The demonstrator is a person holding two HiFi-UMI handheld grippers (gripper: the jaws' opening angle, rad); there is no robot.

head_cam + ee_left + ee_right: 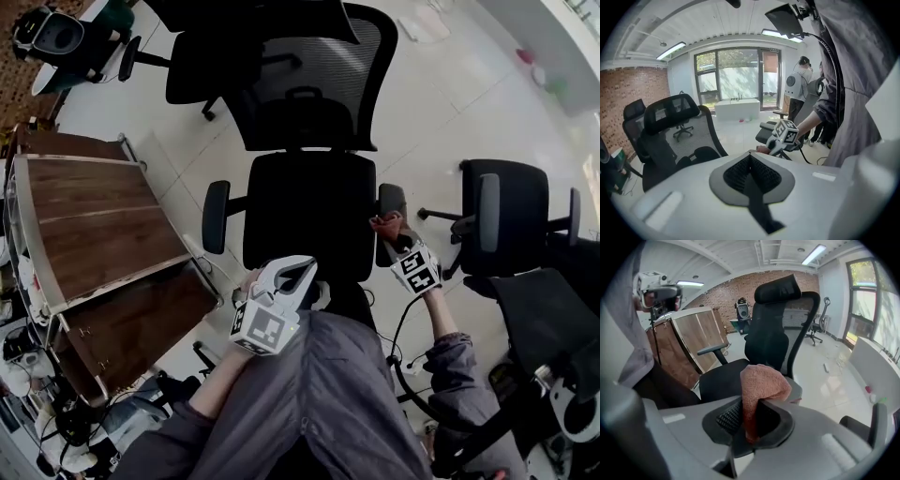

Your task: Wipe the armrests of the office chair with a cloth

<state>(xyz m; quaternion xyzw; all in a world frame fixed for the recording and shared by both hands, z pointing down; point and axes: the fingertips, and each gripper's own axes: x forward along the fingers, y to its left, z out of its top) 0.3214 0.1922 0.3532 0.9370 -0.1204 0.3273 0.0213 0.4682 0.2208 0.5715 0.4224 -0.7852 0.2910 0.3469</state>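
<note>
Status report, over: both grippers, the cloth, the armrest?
Right gripper shut on cloth, cloth on the right-side armrest. Left gripper shut, empty. Nothing in the way.

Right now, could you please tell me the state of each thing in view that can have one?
left hand-held gripper: shut, holding nothing.
right hand-held gripper: shut on the cloth.
cloth: bunched, pinched between the jaws.
armrest by the cloth: the cloth is at its near end.
other armrest: bare.
</note>
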